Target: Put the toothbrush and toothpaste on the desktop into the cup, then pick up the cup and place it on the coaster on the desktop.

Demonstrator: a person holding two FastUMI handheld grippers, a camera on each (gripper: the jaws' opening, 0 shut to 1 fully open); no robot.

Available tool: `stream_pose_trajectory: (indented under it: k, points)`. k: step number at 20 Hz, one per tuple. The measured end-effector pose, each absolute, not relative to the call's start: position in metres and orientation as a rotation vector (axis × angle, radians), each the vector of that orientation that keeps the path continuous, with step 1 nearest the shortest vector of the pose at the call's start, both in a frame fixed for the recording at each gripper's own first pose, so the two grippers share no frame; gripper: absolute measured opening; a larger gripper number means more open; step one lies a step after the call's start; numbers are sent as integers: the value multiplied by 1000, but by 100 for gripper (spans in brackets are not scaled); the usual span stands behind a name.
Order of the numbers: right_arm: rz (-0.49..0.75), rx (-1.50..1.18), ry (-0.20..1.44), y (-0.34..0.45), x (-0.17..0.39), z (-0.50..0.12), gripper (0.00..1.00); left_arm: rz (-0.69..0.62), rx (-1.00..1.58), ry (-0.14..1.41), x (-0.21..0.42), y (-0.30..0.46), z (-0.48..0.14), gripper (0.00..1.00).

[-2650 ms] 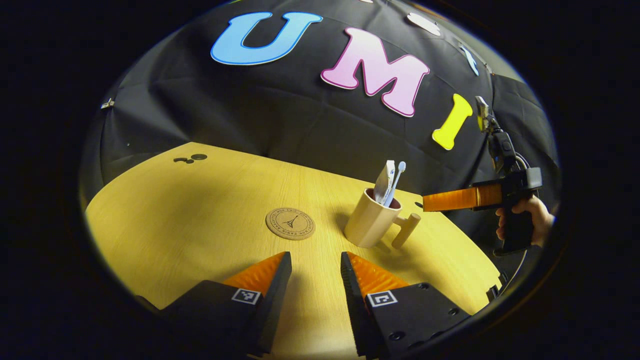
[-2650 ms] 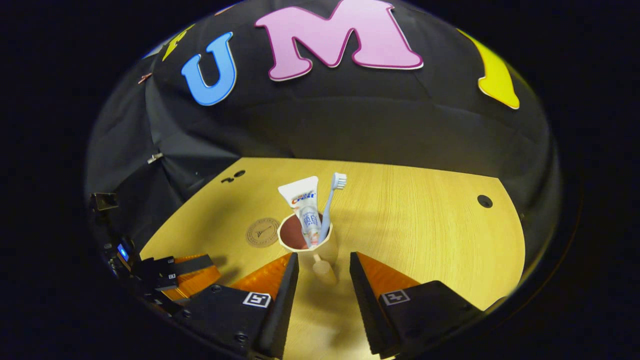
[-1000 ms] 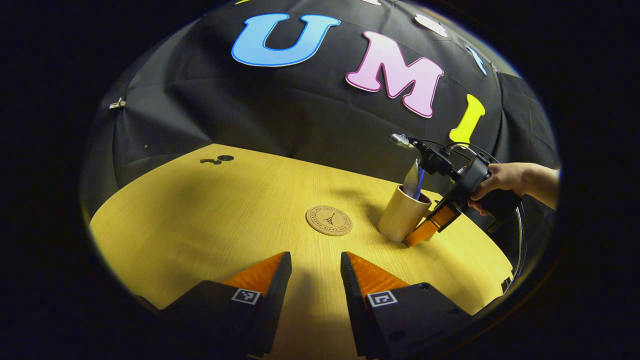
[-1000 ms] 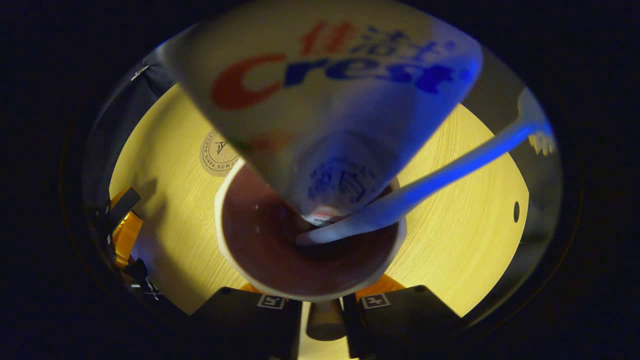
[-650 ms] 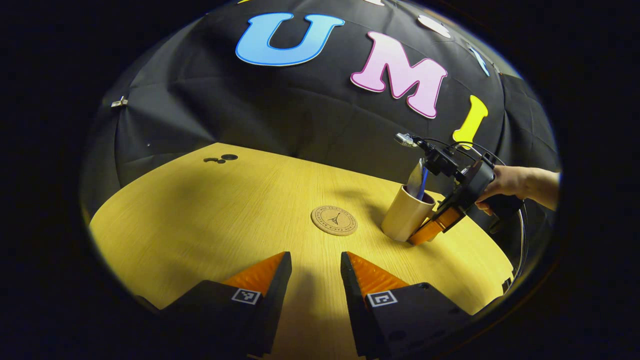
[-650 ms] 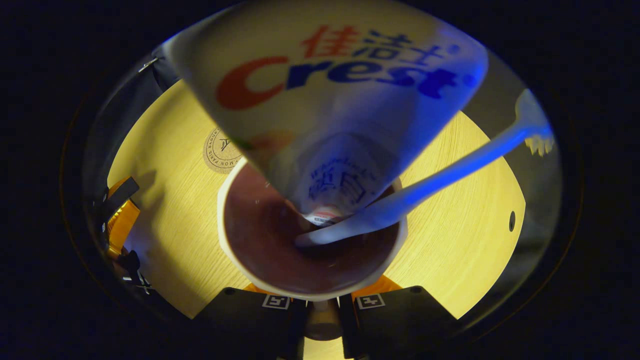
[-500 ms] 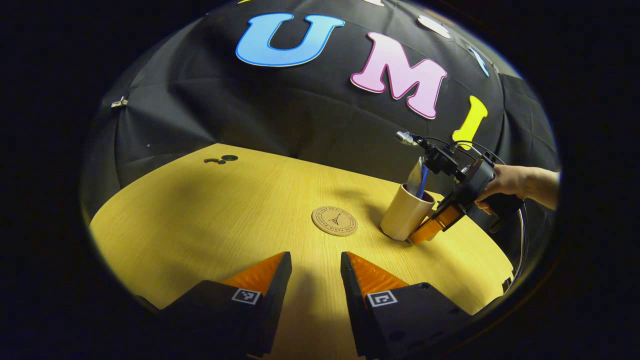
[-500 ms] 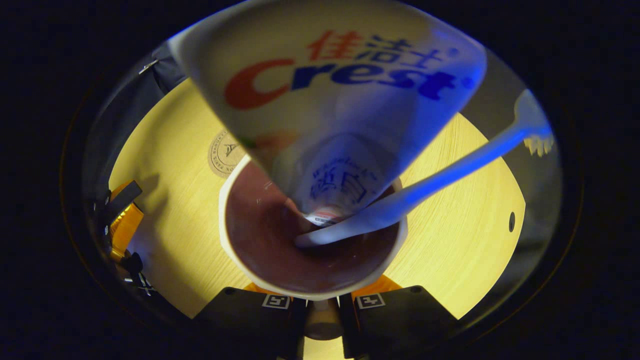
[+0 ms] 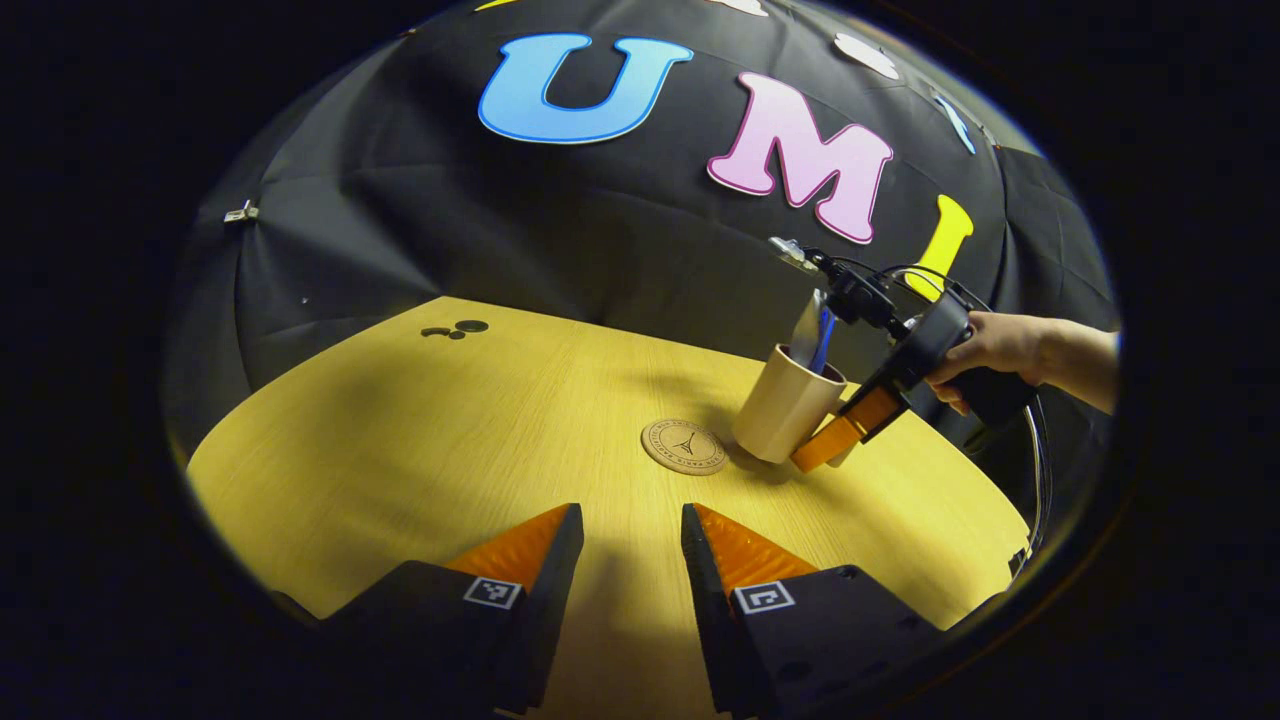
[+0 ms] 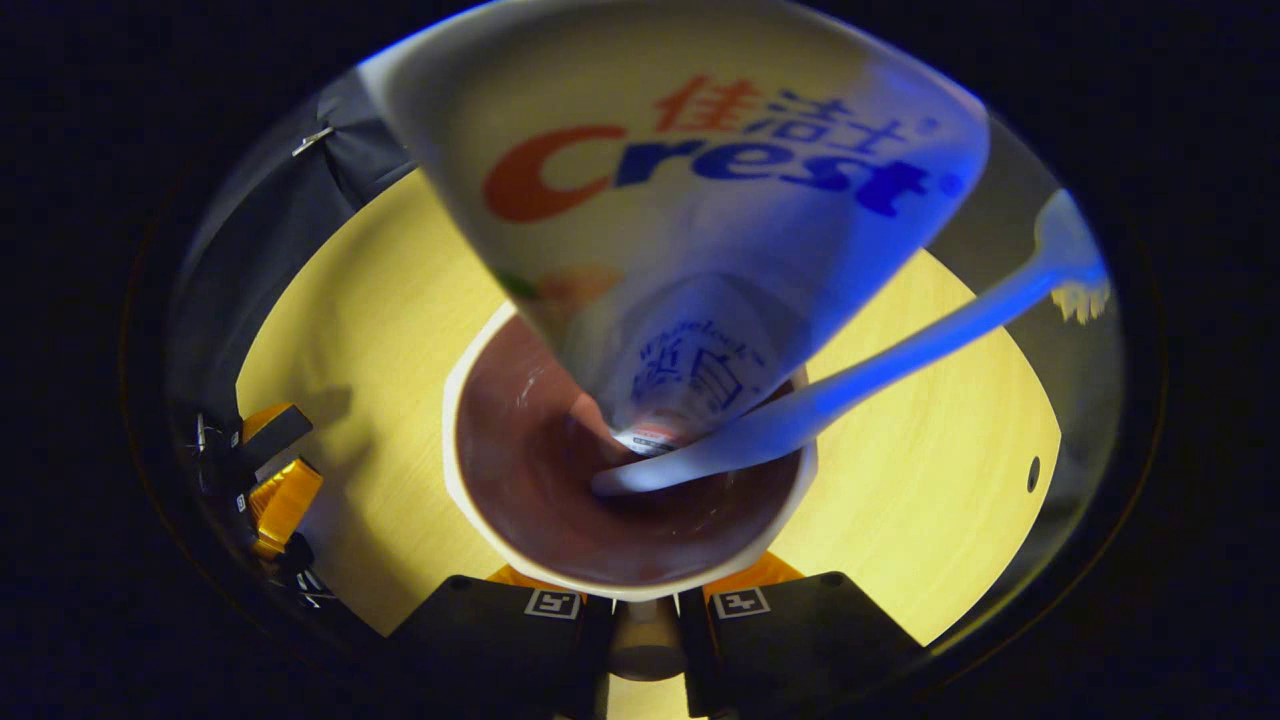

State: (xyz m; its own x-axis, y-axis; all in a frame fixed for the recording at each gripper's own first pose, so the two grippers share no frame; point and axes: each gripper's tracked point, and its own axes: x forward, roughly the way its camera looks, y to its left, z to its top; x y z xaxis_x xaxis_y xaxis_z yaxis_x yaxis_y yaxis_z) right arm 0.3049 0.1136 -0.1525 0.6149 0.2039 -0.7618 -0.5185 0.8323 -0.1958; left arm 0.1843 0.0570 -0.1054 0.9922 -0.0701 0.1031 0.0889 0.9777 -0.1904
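The beige cup (image 9: 783, 405) hangs tilted just above the table, right beside the round cork coaster (image 9: 685, 447). The toothpaste tube (image 9: 806, 328) and blue toothbrush (image 9: 824, 340) stand in it. A hand (image 9: 995, 345) holds my right gripper (image 9: 830, 445), which is shut on the cup's handle. In the right gripper view I look down into the cup (image 10: 520, 470), with the toothpaste (image 10: 690, 190) and toothbrush (image 10: 900, 350) leaning toward the camera; the right gripper (image 10: 643, 615) clamps the handle (image 10: 645, 650). My left gripper (image 9: 632, 540) is open over the near table with nothing between its fingers.
The yellow wooden table (image 9: 450, 440) has small dark holes (image 9: 457, 328) at its far left and one hole (image 10: 1033, 472) near its right edge. The black booth wall rises right behind the table. The left gripper (image 10: 265, 470) also shows at the table's left edge in the right gripper view.
The right gripper closed on the cup's handle, then lifted the cup and carried it left toward the coaster. In the right gripper view the cup now covers the coaster. The left gripper stayed open.
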Motion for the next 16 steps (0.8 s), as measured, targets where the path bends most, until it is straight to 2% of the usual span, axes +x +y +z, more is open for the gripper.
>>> stream_pose_trajectory:
  k: [5, 6, 7, 11, 12, 13, 15, 16]
  points:
    - [456, -446, 798, 147, 313, -148, 38, -73, -207, -95, 179, 68, -110, 63]
    - [460, -452, 802, 152, 314, -149, 33, -70, -211, -94, 177, 71, -110, 63]
    - [461, -459, 806, 157, 315, -150, 38, -66, -213, -94, 177, 74, -111, 63]
    - [467, -484, 826, 168, 316, -156, 38, -62, -225, -96, 175, 82, -113, 63]
    - [467, -490, 831, 170, 317, -158, 33, -61, -227, -96, 175, 84, -113, 63]
    - [468, -495, 836, 172, 318, -159, 38, -60, -229, -94, 175, 86, -114, 63]
    - [464, -508, 848, 177, 320, -163, 38, -57, -236, -94, 175, 90, -114, 63]
    - [458, -518, 854, 180, 323, -165, 33, -56, -240, -94, 176, 92, -115, 63]
